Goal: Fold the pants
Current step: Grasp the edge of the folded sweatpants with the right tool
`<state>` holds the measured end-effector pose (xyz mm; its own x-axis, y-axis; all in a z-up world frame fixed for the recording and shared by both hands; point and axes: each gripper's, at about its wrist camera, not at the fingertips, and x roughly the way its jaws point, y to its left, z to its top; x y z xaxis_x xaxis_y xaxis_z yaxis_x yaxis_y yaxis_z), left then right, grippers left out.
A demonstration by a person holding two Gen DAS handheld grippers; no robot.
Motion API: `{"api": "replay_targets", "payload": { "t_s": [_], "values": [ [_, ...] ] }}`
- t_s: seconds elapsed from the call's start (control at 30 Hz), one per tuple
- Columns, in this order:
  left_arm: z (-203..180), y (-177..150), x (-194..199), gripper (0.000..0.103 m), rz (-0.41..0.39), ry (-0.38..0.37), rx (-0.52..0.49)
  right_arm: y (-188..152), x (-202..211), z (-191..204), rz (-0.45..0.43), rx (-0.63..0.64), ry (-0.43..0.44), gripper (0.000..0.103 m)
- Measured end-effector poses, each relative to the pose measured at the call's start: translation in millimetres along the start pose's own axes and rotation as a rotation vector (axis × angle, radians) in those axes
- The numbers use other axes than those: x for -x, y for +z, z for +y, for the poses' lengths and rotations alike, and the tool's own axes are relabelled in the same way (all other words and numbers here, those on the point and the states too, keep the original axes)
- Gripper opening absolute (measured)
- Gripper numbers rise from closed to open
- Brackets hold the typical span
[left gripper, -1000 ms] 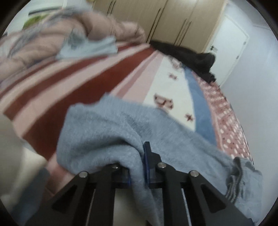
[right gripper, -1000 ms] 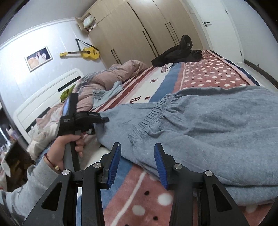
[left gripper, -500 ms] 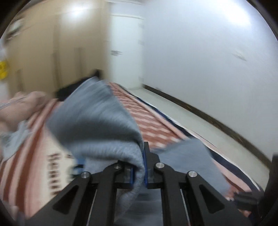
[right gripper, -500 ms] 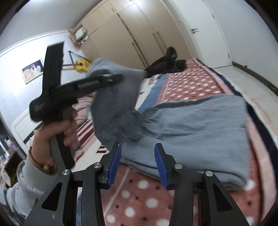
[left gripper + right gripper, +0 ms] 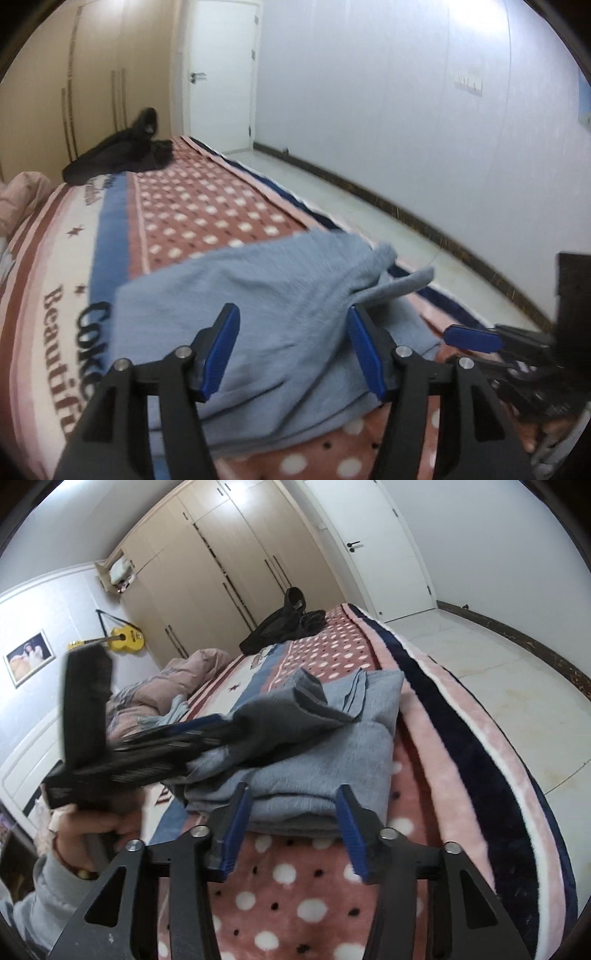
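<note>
Grey-blue pants [image 5: 280, 295] lie folded over on themselves on the patterned bed cover [image 5: 207, 221], near its floor-side edge. My left gripper [image 5: 293, 332] hovers just above their top layer. Its jaws are opening, the cloth lies loose under them and the pads press on nothing. In the right wrist view the pants [image 5: 332, 760] form a thick stack and a hand holds the blurred left gripper [image 5: 221, 731] over its left side. My right gripper [image 5: 293, 812] is at the stack's near edge, jaws opening, nothing pinched. One of its blue pads [image 5: 472, 338] shows in the left wrist view.
A heap of black clothes [image 5: 280, 627] sits at the far end of the bed. A pink duvet [image 5: 166, 686] is bunched at the left by the headboard. The bed's dark edge [image 5: 480, 775] drops to a pale floor [image 5: 498, 672] on the right. Wardrobes and a door stand behind.
The left gripper swung the pants' end over to the right onto the rest, then let go and opened. The right gripper came closer to the stack and opened wider.
</note>
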<state>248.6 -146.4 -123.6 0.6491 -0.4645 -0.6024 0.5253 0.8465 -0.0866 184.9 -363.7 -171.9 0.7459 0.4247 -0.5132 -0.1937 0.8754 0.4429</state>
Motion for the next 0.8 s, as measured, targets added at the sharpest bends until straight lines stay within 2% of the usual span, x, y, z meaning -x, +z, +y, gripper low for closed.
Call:
{"api": "replay_targets", "payload": {
  "t_s": [0.1,0.23,0.37,0.43,0.5,0.63,0.7,0.77,0.8],
  "values": [
    [20.9,-2.5,25.0,0.066,-0.035,0.061,0.025,8.5,-4.5,6.0,-0.002,0.009,0.018,0.06],
    [58.4,-12.3,32.1,0.067,-0.021,0.116,0.094,23.0,-21.6,15.6,0.003,-0.01,0.058,0.069],
    [85.5,-28.5,29.2,0.067,0.01,0.144,0.172,34.0,-51.4,16.9,0.041,-0.096,0.092,0.094],
    [91.9,-35.6,27.7,0.067,0.014,0.146,0.191,42.8,-64.6,16.4,0.046,-0.143,0.107,0.094],
    [97.3,-40.6,30.3,0.067,0.013,0.146,0.209,50.7,-75.1,16.0,0.048,-0.185,0.071,0.094],
    [107.1,-43.3,34.7,0.068,0.002,0.139,0.239,65.5,-96.4,11.0,0.044,-0.275,-0.084,0.093],
    [110.0,-44.5,37.0,0.069,0.001,0.138,0.245,68.7,-104.3,11.2,0.043,-0.269,-0.133,0.08],
    [111.8,-45.4,38.2,0.069,0.004,0.142,0.245,68.6,-108.1,11.7,0.045,-0.254,-0.212,0.032],
    [113.1,-46.0,39.0,0.069,0.007,0.143,0.246,67.1,-107.9,9.9,0.046,-0.255,-0.231,0.019]
  ]
}}
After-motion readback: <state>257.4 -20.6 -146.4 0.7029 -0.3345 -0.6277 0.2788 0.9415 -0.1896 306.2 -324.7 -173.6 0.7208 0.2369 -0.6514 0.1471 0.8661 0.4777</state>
